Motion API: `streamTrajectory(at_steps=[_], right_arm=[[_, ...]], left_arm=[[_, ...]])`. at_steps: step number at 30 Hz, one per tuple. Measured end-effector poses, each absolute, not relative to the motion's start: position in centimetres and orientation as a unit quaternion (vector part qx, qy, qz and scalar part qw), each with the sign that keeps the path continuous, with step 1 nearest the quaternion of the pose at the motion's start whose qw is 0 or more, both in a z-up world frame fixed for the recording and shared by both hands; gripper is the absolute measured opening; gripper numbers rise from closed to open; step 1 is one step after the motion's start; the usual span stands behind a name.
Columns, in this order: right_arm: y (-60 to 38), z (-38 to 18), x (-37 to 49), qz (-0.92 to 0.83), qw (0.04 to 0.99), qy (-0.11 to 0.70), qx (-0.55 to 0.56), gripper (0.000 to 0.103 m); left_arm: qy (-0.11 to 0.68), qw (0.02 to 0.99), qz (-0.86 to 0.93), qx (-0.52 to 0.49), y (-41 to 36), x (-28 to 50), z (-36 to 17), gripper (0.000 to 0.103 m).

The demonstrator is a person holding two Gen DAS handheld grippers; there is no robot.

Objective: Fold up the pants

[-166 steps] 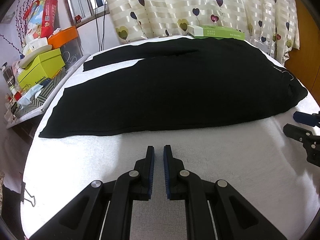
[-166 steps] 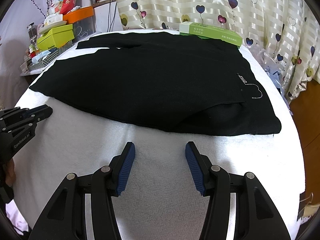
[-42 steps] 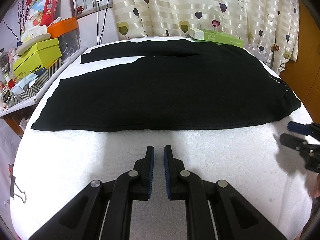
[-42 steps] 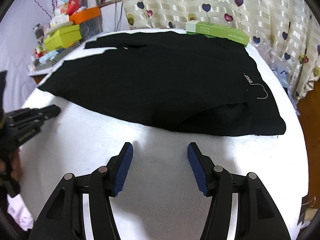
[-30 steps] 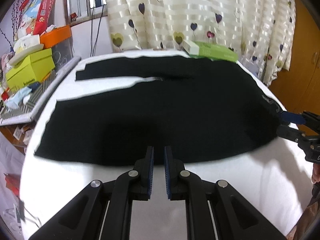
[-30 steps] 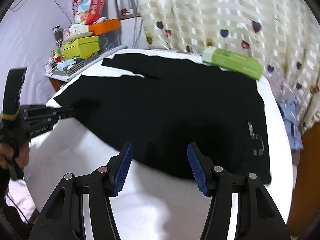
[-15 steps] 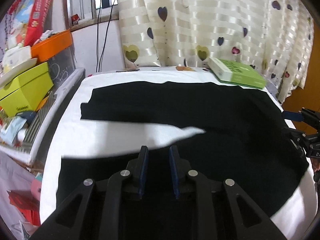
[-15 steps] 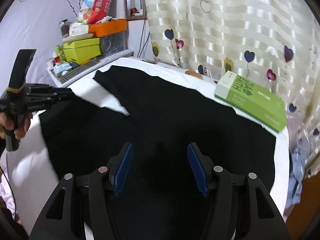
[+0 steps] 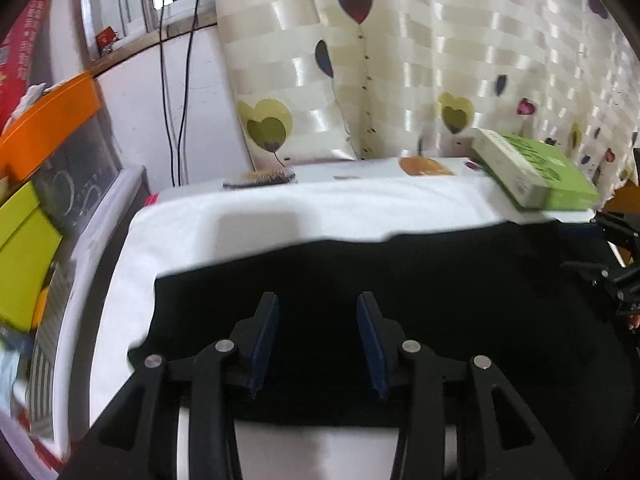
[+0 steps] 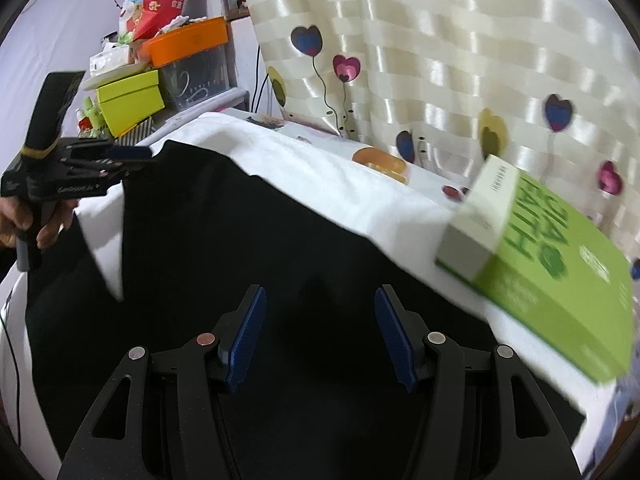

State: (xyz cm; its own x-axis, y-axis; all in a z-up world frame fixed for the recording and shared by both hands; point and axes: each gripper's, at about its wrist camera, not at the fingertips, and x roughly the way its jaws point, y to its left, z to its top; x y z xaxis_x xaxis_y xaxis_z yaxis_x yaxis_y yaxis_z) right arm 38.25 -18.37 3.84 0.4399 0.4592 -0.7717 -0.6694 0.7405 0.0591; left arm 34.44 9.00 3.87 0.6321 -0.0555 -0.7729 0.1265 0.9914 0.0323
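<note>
The black pants (image 9: 420, 280) lie spread flat on the white cloth (image 9: 320, 208) that covers the table, and they fill most of the lower half of both wrist views. In the left wrist view the left gripper (image 9: 318, 338) hangs over the pants near the end of one leg, with its blue-padded fingers (image 9: 266, 332) set apart and nothing between them. The hem edge of that leg lies just beyond the fingers, with bare white cloth past it. In the right wrist view the right gripper (image 10: 320, 334) sits over the pants with its fingers (image 10: 244, 336) spread wide and empty, black fabric showing in the gap. A green box (image 10: 548, 272) rests on the white cloth just past the far edge of the pants, to the right of the right gripper; the same box (image 9: 532, 172) shows at the far right in the left wrist view. A hand (image 10: 32, 220) holds the left gripper's handle at the left side of the pants, where a wedge of white cloth shows between the two legs. Behind the pants hangs a curtain (image 10: 440, 60) with a heart pattern, and to the left of them stand stacked boxes (image 10: 132, 96).
</note>
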Motion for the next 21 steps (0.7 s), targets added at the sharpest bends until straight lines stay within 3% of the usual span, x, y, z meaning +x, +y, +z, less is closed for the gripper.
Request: streamTrajectory(at_steps=[7,14,15,16,17,18,21], right_arm=[[-16.4,1.8,43.1,0.354,0.819,0.424,-0.157,0.058],[-16.0,0.5,44.0,0.359,0.802,0.445,-0.175,0.055],[-15.9,0.5,44.0,0.36,0.802,0.443,-0.175,0.039],[-15.7,0.7,43.7,0.363,0.802,0.439,-0.178,0.011],[-15.4,0.9,43.2,0.364,0.803,0.433,-0.188,0.01],[-15.1,1.1,42.8,0.359,0.806,0.426,-0.2,0.007],[-14.9,2.5,41.1,0.354,0.817,0.4,-0.217,0.007]], left_arm=[[0.452,0.889,-0.04,0.062,9.0,39.8,0.8,0.044],[0.445,0.89,-0.032,0.088,8.5,40.3,-0.3,0.049],[0.446,0.89,-0.03,0.091,8.3,40.3,-0.2,0.042],[0.449,0.888,-0.039,0.087,8.1,40.4,-0.1,0.031],[0.452,0.887,-0.055,0.082,7.7,40.4,0.0,0.01],[0.451,0.886,-0.053,0.095,7.1,40.4,0.1,0.004],[0.441,0.887,-0.034,0.133,5.6,40.0,0.1,0.002]])
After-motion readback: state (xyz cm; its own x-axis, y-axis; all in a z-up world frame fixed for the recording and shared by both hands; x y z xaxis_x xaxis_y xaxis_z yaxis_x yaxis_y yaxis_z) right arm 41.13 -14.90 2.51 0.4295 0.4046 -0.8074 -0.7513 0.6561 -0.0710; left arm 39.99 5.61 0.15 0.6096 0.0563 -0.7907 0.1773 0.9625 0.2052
